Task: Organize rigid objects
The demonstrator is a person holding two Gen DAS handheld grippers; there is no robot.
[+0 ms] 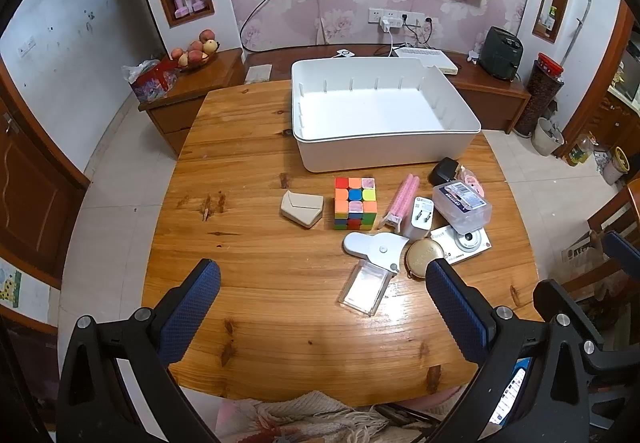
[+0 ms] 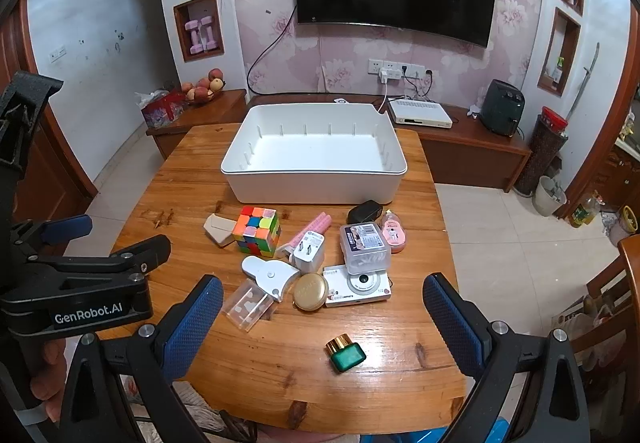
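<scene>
Judging from the present layout, no part of the sorting is completed. The white bin [image 2: 314,173] is found at the far side of the wooden desk [image 2: 248,359], and nothing is seen inside it. All loose items are left on the desk in front of the bin: a beige angular block [image 2: 218,229], a colour cube [image 2: 258,231] just beside it, a pink ribbed stick [image 2: 310,229], a white plug adapter [image 2: 308,249], a black charger [image 2: 364,211], a pink tape dispenser [image 2: 394,237], and a clear lidded box [image 2: 365,249] resting partly on a white compact camera [image 2: 358,289]. A round gold tin [image 2: 311,291] is seen touching the camera, with a white flat gadget [image 2: 270,273] and a clear plastic case [image 2: 248,305] close by. A small green bottle with a gold cap [image 2: 346,353] is set apart, nearest the right gripper [image 2: 322,307].

The left gripper [image 1: 322,295] is held over the near desk edge with fingers spread and nothing between them. The right gripper is likewise spread wide and unloaded. Every item is judged outstanding for transfer into the bin.
</scene>
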